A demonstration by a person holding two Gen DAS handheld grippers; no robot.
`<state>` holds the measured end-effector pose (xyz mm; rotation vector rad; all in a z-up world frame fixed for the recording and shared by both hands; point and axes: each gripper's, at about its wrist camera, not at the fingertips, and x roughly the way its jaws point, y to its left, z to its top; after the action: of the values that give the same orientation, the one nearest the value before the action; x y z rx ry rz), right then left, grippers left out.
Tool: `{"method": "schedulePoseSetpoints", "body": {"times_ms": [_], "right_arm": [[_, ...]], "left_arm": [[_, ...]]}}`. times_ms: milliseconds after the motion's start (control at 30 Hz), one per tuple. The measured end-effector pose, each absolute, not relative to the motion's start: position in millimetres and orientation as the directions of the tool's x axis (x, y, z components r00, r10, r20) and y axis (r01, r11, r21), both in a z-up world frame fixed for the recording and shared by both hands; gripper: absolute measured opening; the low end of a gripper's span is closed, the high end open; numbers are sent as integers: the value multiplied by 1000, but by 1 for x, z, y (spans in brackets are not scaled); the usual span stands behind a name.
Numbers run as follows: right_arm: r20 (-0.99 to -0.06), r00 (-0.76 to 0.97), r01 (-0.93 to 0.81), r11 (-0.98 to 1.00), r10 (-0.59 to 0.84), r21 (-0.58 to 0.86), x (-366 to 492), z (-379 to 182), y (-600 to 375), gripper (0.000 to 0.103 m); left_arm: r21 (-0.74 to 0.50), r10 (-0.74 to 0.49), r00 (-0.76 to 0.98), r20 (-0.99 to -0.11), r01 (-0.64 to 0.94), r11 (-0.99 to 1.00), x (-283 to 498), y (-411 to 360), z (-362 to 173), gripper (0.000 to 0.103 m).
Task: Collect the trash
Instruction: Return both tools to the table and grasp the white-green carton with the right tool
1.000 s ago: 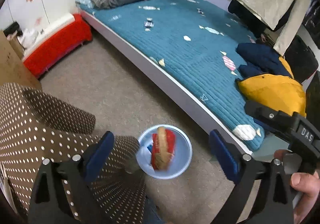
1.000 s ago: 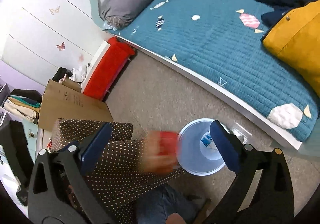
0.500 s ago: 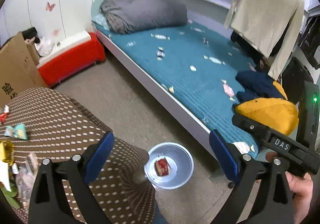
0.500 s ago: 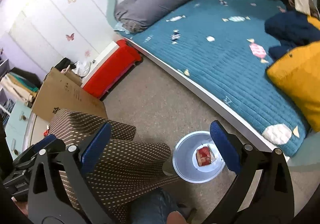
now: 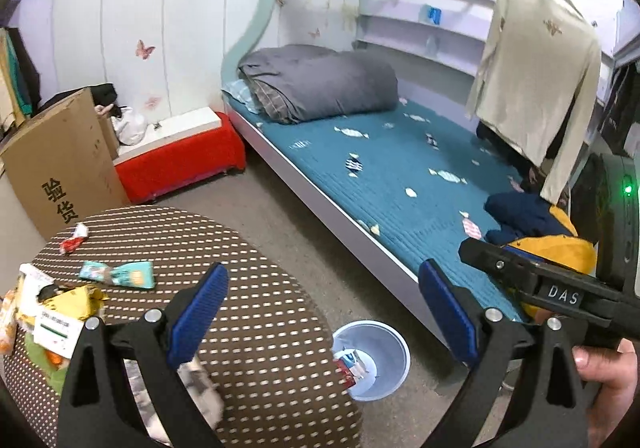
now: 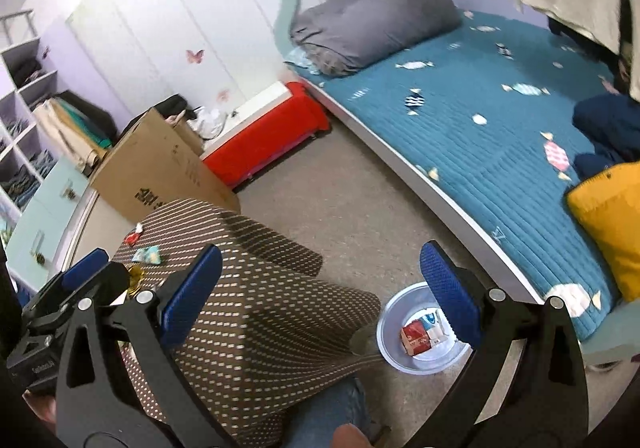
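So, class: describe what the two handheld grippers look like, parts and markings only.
Both the left gripper and the right gripper have black triangular frames with cut-outs, silver rivets and ribbed blue pads on the jaws. Seen from the left wrist, the right gripper's black bar carries a "DAS" label and a green light.

A second ago the red packet is a blur in the air at the edge of the tabletop; now it lies at the bottom of the pale blue bin on the floor, beside a white and blue wrapper. Both tools have risen and tilted up. The left tool, which looked almost straight down into the bin, now hangs above the tabletop, so the litter on it comes into sight: a teal wrapper, a yellow packet and a small red-and-white wrapper. The right tool has drawn back from the bin, which now looks smaller, and more of the wall and shelves shows.
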<state>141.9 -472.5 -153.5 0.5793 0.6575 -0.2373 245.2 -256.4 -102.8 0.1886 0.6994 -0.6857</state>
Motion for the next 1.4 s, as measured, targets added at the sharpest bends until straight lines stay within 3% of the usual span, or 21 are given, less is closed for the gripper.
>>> {"method": "schedulePoseSetpoints", "body": {"times_ms": [667,1167,1400], "right_arm": [[-647,753,142,930,120,338,198,-126,-334,97],[-704,628,-199,943,332,267,275,-152,-200,97],[-745,563,-336,923,357,189,313,-175,-143,97]], "left_arm": [[-71,-397,709,-583,443,894,253,-98,-81,94],[-53,-215,755,-620,233,971,258,26,-116,94],[-55,-148,725,-673,151,987,262,64,-140,94]]}}
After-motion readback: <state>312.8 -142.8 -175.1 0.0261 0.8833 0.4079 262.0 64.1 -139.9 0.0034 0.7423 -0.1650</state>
